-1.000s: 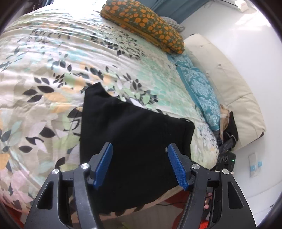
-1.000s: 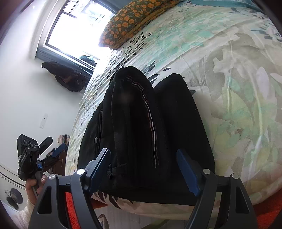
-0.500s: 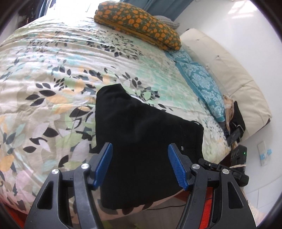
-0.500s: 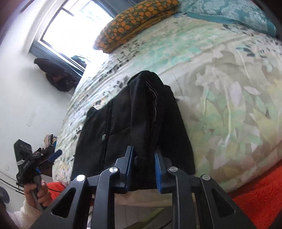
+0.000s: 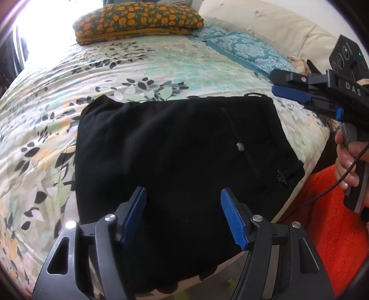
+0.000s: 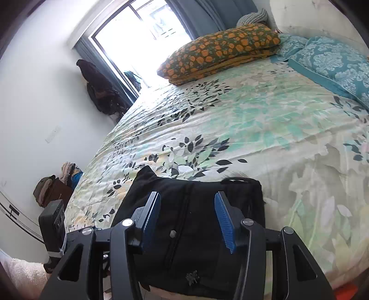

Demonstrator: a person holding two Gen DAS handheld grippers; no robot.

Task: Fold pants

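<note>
The black pants [image 5: 175, 147] lie folded in a flat rectangle at the near edge of the bed, with a button and fly seam showing. My left gripper [image 5: 183, 213] is open and empty, hovering over the near part of the pants. My right gripper [image 6: 188, 218] is open and empty above the same pants [image 6: 198, 207]. In the left wrist view the right gripper [image 5: 306, 92] shows at the right, held above the pants' far right corner.
The bed has a floral cover [image 5: 143, 69]. An orange-patterned pillow [image 5: 138, 20] and a teal pillow [image 5: 251, 49] lie at the head. A cream headboard [image 5: 276, 25] stands behind. An orange rug [image 5: 332, 221] lies beside the bed. A window [image 6: 147, 34] is at the far side.
My right gripper has let go of the pants fold and opened, then drawn back. The raised fold now lies flat. My left gripper has swung round over the pants, still open.
</note>
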